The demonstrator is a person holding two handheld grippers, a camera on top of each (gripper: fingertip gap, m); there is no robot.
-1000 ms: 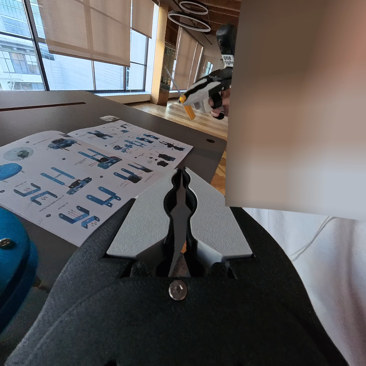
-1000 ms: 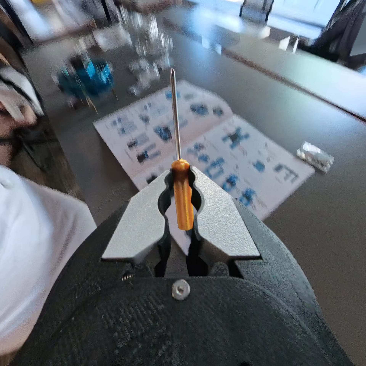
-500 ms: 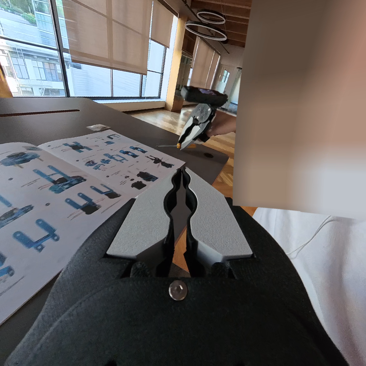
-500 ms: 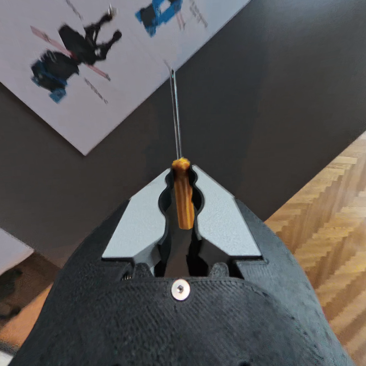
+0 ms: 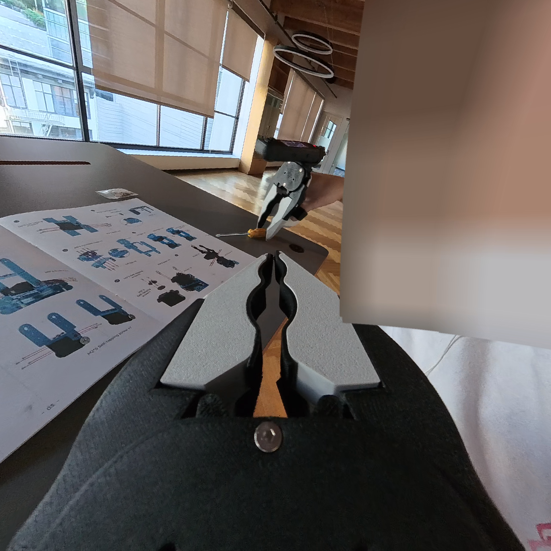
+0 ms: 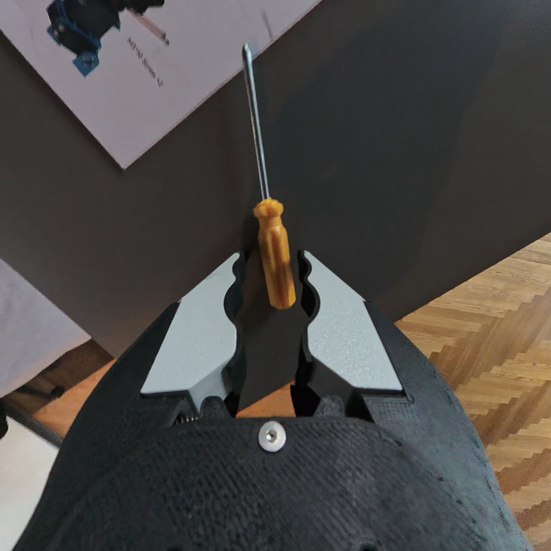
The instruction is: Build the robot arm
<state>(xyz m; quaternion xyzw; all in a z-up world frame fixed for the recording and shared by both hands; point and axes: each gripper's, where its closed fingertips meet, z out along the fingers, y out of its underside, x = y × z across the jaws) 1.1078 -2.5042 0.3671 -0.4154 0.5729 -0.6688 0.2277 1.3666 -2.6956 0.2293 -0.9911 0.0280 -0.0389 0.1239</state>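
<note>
My right gripper stands spread wide; the orange-handled screwdriver lies loose between its fingers on the dark table, mid-frame. My left gripper is pinched together, empty, lower centre beside the instruction sheet

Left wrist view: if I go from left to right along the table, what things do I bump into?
Open instruction booklet → orange-handled screwdriver lying on the dark table → right gripper, open over the screwdriver's handle → the person's white sleeve. The left gripper sits shut and empty in front.
</note>
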